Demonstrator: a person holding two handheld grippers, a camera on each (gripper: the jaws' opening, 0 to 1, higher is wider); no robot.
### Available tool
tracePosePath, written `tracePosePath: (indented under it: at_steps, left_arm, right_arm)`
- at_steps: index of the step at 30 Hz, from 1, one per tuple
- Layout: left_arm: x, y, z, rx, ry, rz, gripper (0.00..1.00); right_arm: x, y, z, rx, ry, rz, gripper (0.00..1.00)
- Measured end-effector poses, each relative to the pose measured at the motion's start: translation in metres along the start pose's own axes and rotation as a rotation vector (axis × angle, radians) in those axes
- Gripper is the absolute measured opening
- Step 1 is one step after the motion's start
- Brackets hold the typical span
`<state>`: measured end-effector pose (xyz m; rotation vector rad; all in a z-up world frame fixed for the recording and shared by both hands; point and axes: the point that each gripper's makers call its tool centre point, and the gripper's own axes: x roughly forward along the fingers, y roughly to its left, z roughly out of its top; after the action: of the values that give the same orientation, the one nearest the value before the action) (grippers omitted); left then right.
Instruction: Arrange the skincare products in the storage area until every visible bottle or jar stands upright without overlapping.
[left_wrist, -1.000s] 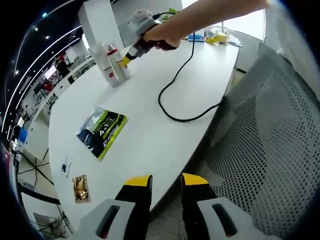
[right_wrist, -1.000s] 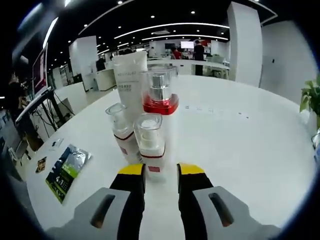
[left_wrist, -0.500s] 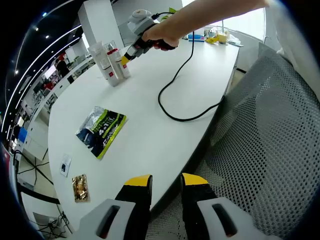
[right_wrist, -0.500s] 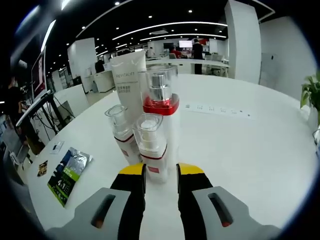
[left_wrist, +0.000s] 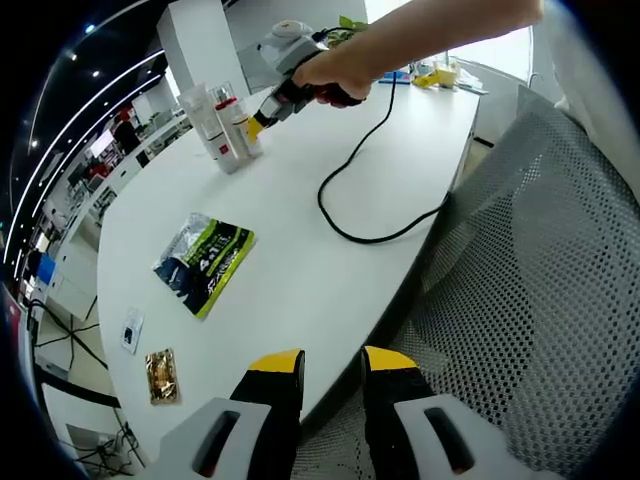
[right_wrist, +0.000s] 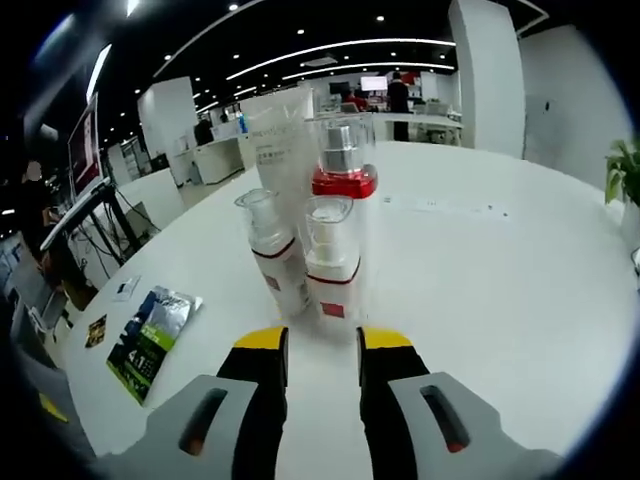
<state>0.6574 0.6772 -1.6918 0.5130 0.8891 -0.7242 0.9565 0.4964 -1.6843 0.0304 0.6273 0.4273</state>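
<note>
Skincare bottles (right_wrist: 318, 225) stood upright, clustered on the white table (right_wrist: 480, 290), just ahead of my right claw (right_wrist: 323, 345), its jaws apart and empty; I judged only checking remained, my left claw (left_wrist: 331, 370) likewise parted.

Left gripper (left_wrist: 331, 375) held low, yellow-tipped jaws parted with nothing between them. Right gripper (right_wrist: 323, 345) likewise parted and empty in its own view; seen from the left gripper view (left_wrist: 268, 112), gripped by a hand (left_wrist: 330, 78) on an outstretched bare forearm (left_wrist: 440, 25).
</note>
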Motion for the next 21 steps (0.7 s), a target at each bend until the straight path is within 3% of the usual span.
tracePosePath:
  at_steps: [6, 11, 16, 21]
  left_arm:
    - [0.0, 0.001, 0.0, -0.001, 0.0, 0.005, 0.23]
    - [-0.001, 0.002, 0.001, -0.005, -0.006, 0.01, 0.23]
    - [-0.004, 0.002, 0.009, -0.027, -0.055, 0.014, 0.23]
    - [-0.006, 0.003, 0.013, -0.043, -0.081, 0.026, 0.23]
  right_arm:
    - [0.001, 0.044, -0.017, 0.064, 0.036, 0.106, 0.3]
    - [0.005, 0.07, -0.018, 0.064, 0.045, 0.144, 0.34]
    - [0.011, 0.095, -0.014, 0.063, 0.056, 0.178, 0.38]
    - [0.012, 0.119, -0.015, 0.096, 0.1, 0.216, 0.49]
